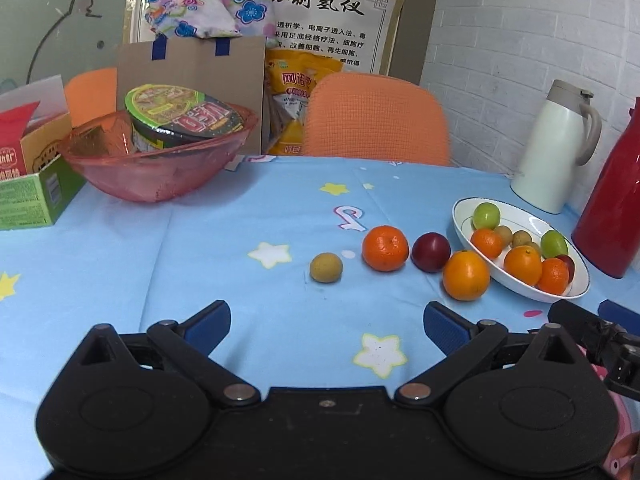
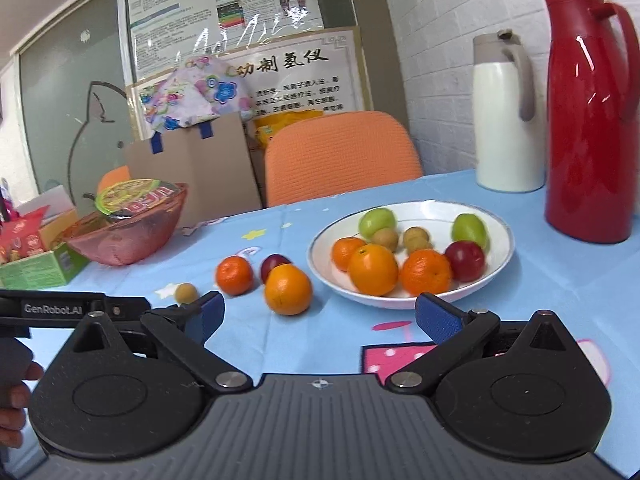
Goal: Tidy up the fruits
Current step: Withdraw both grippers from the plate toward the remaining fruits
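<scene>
From my left wrist, my left gripper (image 1: 327,326) hangs over the desk (image 1: 160,248), jaws spread and empty; the white plate (image 1: 464,216) of fruit lies toward the right edge, with a longan (image 1: 326,267) loose beside it. From my right wrist, my right gripper (image 2: 318,314) has its jaws spread too, hiding the plate's near rim; an orange (image 2: 288,289) lies left of it.

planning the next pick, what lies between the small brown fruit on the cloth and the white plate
In the left wrist view, a mandarin, a dark red plum and an orange lie between the small brown fruit and the white plate.
</scene>
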### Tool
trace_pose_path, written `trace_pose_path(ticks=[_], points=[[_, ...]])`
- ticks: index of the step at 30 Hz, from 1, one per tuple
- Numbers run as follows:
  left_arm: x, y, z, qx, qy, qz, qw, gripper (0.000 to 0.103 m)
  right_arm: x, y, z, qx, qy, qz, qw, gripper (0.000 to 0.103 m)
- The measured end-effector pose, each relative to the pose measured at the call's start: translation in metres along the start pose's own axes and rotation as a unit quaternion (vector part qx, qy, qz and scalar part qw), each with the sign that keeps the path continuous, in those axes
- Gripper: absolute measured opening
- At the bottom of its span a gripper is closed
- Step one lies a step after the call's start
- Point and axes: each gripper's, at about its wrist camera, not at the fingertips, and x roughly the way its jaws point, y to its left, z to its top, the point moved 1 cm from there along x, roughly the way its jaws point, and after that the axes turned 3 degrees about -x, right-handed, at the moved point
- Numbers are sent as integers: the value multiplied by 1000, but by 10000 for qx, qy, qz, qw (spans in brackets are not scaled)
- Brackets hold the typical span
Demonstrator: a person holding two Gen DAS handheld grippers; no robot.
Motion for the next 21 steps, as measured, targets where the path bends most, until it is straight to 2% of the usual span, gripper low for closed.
trace_pose_path(ticks=[4,8,11,14,21], points=[[-1,6,-1,-13,5,2,10000,103,3,9,-1,-40,123,237,9996,103],[2,12,0,-39,42,83,9999,103,2,28,0,-510,-3,260,9984,103],[3,17,1,-94,67,172,9998,103,7,42,2,-1019,207,379,9939,103],[5,23,2,-128,70,252,9996,103,12,49,1,-1185,208,277,9924,103],[5,33,5,-238,-8,176,9996,103,34,42,1,-764,579,555,9938,103]])
